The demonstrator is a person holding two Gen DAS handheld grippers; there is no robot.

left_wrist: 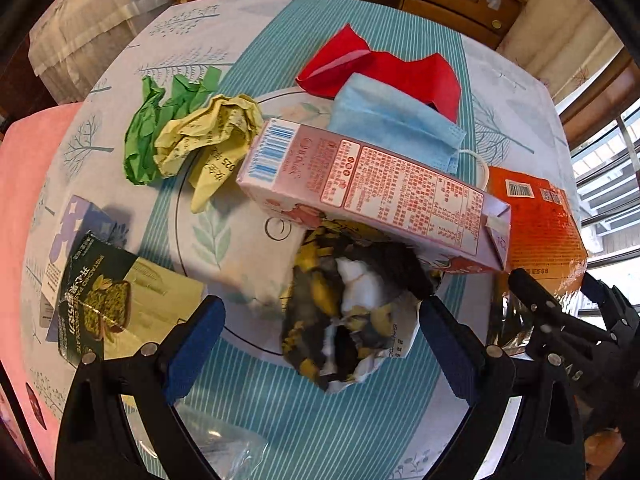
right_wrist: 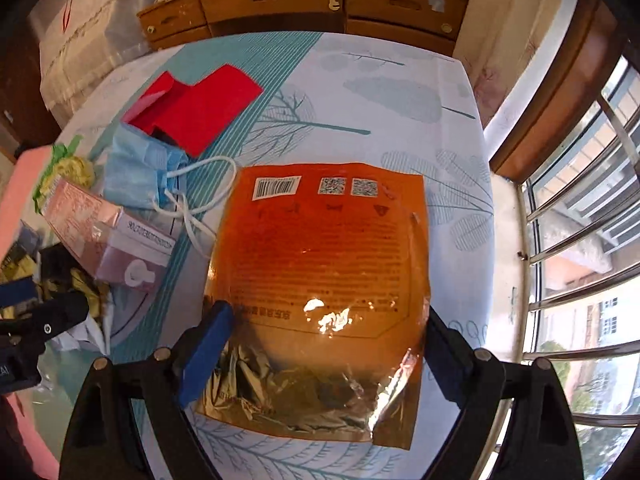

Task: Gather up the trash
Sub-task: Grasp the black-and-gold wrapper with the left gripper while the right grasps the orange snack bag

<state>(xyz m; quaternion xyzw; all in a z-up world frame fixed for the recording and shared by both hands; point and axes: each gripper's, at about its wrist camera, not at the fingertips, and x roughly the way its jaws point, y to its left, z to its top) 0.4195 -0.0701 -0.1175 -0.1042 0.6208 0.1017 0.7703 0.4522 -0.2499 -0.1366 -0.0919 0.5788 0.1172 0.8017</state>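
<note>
Trash lies on a table with a teal and white cloth (left_wrist: 304,408). My left gripper (left_wrist: 320,348) points down and is open, with a crumpled black, yellow and white wrapper (left_wrist: 344,312) between its blue pads, untouched. Behind the wrapper are a pink carton (left_wrist: 360,188), a blue face mask (left_wrist: 392,120), red paper (left_wrist: 380,72), and yellow (left_wrist: 212,140) and green (left_wrist: 152,132) paper wads. My right gripper (right_wrist: 324,352) is open over the near end of a flat orange foil bag (right_wrist: 328,264), one pad at each side edge.
A white leaf-print plate (left_wrist: 224,240) lies under the wrapper and carton. A dark green box (left_wrist: 104,300) sits at the left, near a pink seat (left_wrist: 24,184). Wooden drawers (right_wrist: 280,0) stand beyond the table. A barred window (right_wrist: 580,240) runs along the right edge.
</note>
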